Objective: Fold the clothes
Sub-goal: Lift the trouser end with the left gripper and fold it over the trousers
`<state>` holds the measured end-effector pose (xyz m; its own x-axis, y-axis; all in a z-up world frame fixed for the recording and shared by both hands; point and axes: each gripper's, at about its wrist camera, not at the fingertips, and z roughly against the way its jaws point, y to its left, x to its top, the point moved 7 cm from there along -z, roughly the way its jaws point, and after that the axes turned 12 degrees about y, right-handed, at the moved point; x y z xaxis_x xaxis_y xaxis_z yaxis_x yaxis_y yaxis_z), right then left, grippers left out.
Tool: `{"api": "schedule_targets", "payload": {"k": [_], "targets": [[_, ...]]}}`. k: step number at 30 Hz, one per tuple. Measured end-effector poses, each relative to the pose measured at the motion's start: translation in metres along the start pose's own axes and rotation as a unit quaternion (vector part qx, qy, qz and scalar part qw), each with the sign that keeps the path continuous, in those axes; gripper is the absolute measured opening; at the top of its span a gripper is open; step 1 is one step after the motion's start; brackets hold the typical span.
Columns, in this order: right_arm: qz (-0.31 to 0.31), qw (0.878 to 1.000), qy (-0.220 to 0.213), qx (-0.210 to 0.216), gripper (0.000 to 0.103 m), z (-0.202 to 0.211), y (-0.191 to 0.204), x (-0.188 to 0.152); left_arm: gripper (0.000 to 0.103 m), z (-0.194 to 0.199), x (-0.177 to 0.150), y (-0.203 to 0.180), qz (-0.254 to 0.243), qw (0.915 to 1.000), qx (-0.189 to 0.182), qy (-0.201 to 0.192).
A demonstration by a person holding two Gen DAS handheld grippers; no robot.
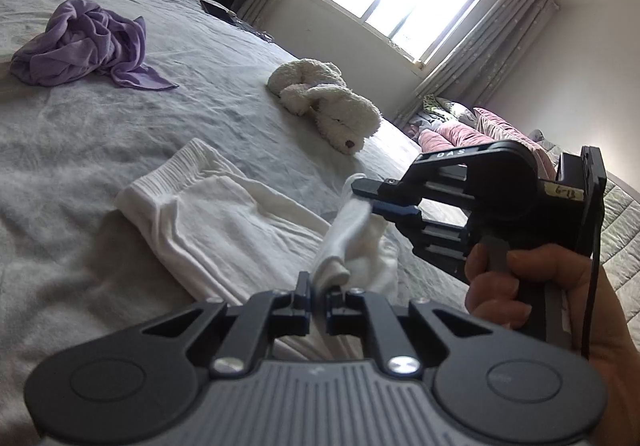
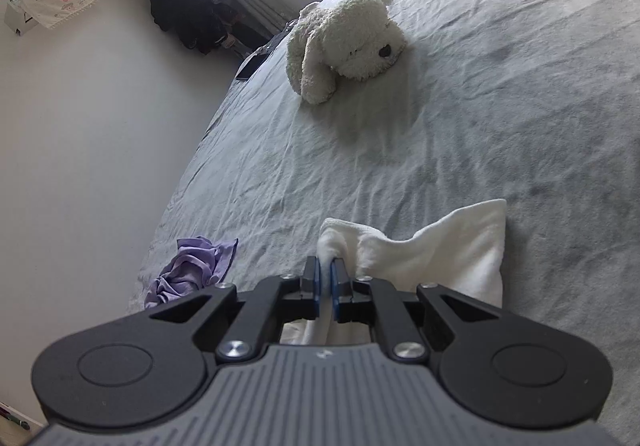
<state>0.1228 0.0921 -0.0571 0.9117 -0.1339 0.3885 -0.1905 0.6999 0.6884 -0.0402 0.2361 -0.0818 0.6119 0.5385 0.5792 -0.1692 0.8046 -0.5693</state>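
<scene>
Pinching one end of the white garment (image 1: 224,218) with both tools, left tool (image 1: 318,292) and right tool (image 1: 370,200) each closed on cloth, I lift that end so it can carry over; its waistband end lies on the bed (image 1: 80,126), purple garment (image 1: 86,44) far left.

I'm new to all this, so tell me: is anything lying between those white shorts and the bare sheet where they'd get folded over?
Nothing visible does. Both grippers, left and right, already pinch the white shorts. The plush dog and the purple garment lie apart from them on the bed sheet, well off to the side.
</scene>
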Motion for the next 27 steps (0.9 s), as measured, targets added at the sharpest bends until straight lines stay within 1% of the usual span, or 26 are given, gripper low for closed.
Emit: {"api": "schedule_targets", "payload": {"k": [4, 8, 15, 18, 20, 22, 24, 25, 26, 27], "targets": [[0.012, 1.0, 0.014, -0.005, 0.01, -0.027, 0.019, -0.007, 0.006, 0.008, 0.008, 0.028, 0.04, 0.9991, 0.012, -0.004], [0.022, 0.999, 0.022, -0.008, 0.009, -0.046, 0.035, -0.013, 0.006, 0.013, 0.014, 0.049, 0.069, 0.9974, 0.021, -0.006], [0.041, 0.999, 0.028, -0.013, 0.009, -0.069, 0.057, -0.019, 0.006, 0.022, 0.022, 0.074, 0.102, 0.9938, 0.04, -0.019], [0.047, 0.998, 0.031, -0.011, 0.009, -0.078, 0.063, -0.021, 0.006, 0.023, 0.024, 0.081, 0.113, 0.9923, 0.047, -0.018], [0.05, 0.998, 0.035, -0.007, 0.009, -0.084, 0.066, -0.023, 0.006, 0.023, 0.024, 0.083, 0.111, 0.9923, 0.053, -0.015], [0.054, 0.998, 0.04, 0.002, 0.01, -0.089, 0.068, -0.024, 0.008, 0.024, 0.025, 0.082, 0.1, 0.9922, 0.072, -0.019], [0.051, 0.998, 0.041, 0.024, 0.012, -0.085, 0.068, -0.021, 0.015, 0.028, 0.028, 0.081, 0.085, 0.9914, 0.096, -0.027], [0.05, 0.997, 0.041, 0.036, 0.015, -0.083, 0.068, -0.02, 0.017, 0.032, 0.031, 0.079, 0.074, 0.9909, 0.106, -0.038], [0.049, 0.997, 0.042, 0.047, 0.016, -0.08, 0.068, -0.018, 0.02, 0.036, 0.035, 0.077, 0.06, 0.9906, 0.112, -0.05], [0.048, 0.996, 0.042, 0.058, 0.016, -0.078, 0.068, -0.017, 0.025, 0.038, 0.04, 0.074, 0.046, 0.9904, 0.116, -0.059]]}}
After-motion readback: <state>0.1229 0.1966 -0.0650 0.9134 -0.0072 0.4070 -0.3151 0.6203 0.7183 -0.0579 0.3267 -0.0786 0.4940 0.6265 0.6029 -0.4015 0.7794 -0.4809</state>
